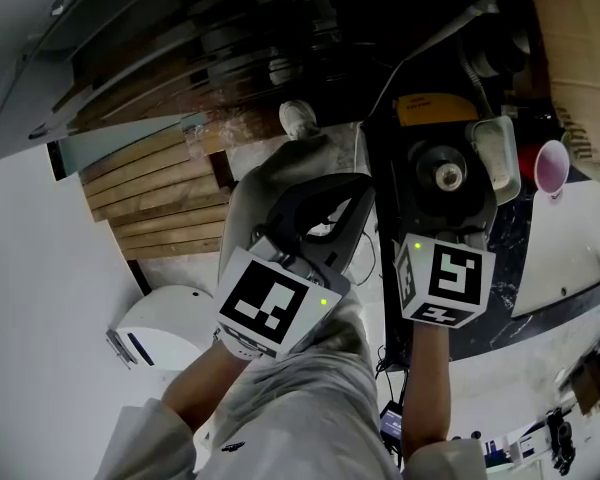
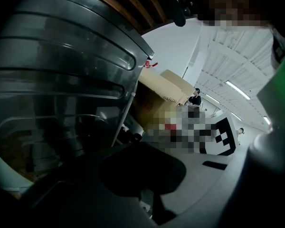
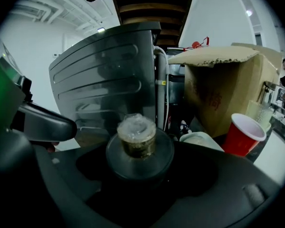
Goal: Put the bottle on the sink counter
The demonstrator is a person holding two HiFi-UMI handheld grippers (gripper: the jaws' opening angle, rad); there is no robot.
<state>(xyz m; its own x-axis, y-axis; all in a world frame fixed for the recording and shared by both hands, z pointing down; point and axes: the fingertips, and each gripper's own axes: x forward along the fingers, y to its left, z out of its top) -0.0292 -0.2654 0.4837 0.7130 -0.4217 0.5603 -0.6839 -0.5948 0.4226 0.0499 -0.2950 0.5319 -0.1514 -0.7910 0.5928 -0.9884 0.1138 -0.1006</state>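
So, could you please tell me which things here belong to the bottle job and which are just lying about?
Job in hand: bottle, between the opening jaws of the right gripper; sink counter.
Lying about: red cup; cardboard box; grey bin.

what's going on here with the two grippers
A person holds a gripper in each hand. The right gripper sits around a dark bottle that seems to stand on the dark marbled counter, near a red cup. Its jaws are opening with the bottle between them. The left gripper is off to the side, with nothing visible in it.
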